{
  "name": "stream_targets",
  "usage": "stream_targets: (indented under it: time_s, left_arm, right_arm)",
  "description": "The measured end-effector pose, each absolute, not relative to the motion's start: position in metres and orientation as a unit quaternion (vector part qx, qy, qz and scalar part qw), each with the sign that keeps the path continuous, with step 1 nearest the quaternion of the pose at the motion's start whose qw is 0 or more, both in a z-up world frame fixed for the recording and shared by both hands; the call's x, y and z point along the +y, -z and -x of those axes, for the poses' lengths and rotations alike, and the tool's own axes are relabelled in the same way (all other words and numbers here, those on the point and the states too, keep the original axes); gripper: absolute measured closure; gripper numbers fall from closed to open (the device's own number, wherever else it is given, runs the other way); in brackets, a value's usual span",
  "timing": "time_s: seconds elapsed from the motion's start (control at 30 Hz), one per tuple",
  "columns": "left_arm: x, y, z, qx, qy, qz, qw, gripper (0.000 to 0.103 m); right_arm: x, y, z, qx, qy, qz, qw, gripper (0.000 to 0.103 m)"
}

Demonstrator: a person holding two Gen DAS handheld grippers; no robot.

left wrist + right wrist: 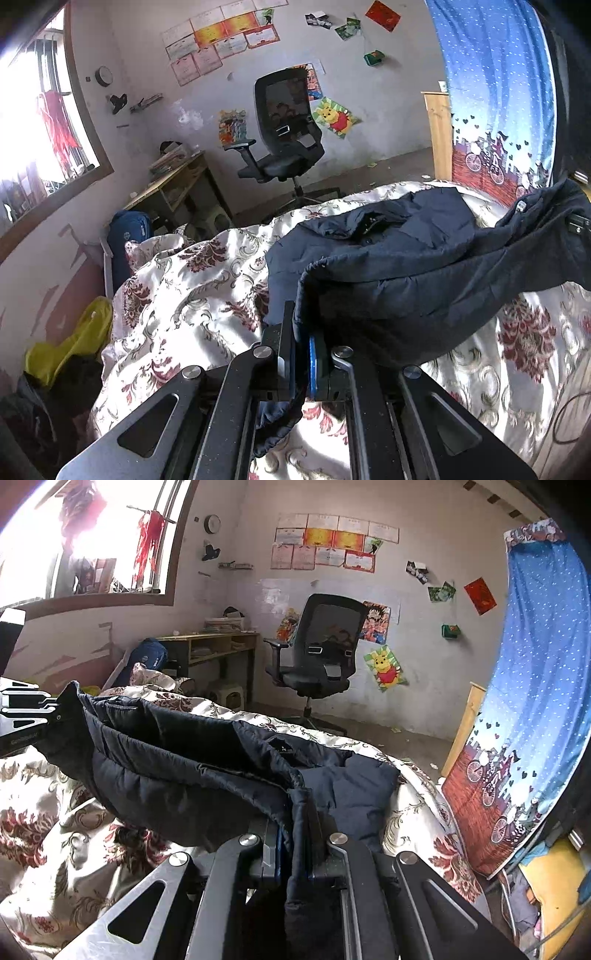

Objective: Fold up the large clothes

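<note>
Dark navy padded jacket (406, 258) stretched across a floral quilt (192, 280) on a bed, near edge lifted off the covers and held taut between two grippers, far part resting on the quilt. Left gripper (301, 354) clamped on one edge of the fabric, right gripper (295, 845) pinched shut on the other end (each also visible at the border of the opposite view). Best done, probably, by keeping both ends level and equally tight, carrying the lifted edge forward over the resting part, and laying it down without dragging the slippery quilt.
</note>
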State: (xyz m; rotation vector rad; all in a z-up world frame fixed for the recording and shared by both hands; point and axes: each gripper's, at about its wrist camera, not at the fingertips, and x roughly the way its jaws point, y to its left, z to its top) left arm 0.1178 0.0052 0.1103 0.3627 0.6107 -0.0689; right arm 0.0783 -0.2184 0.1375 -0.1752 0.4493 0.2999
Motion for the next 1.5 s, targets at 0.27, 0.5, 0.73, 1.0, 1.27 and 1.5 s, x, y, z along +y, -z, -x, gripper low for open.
stream_targets:
  time_s: [0.27, 0.5, 0.73, 1.0, 1.27, 1.5]
  left_arm:
    - [0.001, -0.120, -0.146, 0.293, 0.026, -0.175, 0.939, 0.098]
    - [-0.001, -0.122, -0.170, 0.299, 0.022, -0.187, 0.936, 0.098]
    - [-0.001, -0.123, -0.196, 0.301, 0.020, -0.177, 0.937, 0.098]
    - [0.004, -0.126, -0.229, 0.295, 0.020, -0.155, 0.943, 0.098]
    - [0.008, -0.119, -0.268, 0.293, 0.029, -0.168, 0.941, 0.098]
    - [0.018, -0.102, -0.309, 0.288, 0.043, -0.155, 0.944, 0.098]
  right_arm:
    - [-0.222, -0.145, -0.113, 0.232, -0.151, 0.098, 0.956, 0.095]
    - [-0.222, -0.147, -0.136, 0.233, -0.153, 0.105, 0.955, 0.095]
    - [-0.223, -0.146, -0.160, 0.236, -0.154, 0.104, 0.954, 0.095]
    - [-0.222, -0.147, -0.192, 0.235, -0.157, 0.112, 0.953, 0.095]
    - [-0.215, -0.140, -0.228, 0.239, -0.155, 0.125, 0.950, 0.095]
    - [-0.209, -0.126, -0.265, 0.237, -0.150, 0.136, 0.950, 0.095]
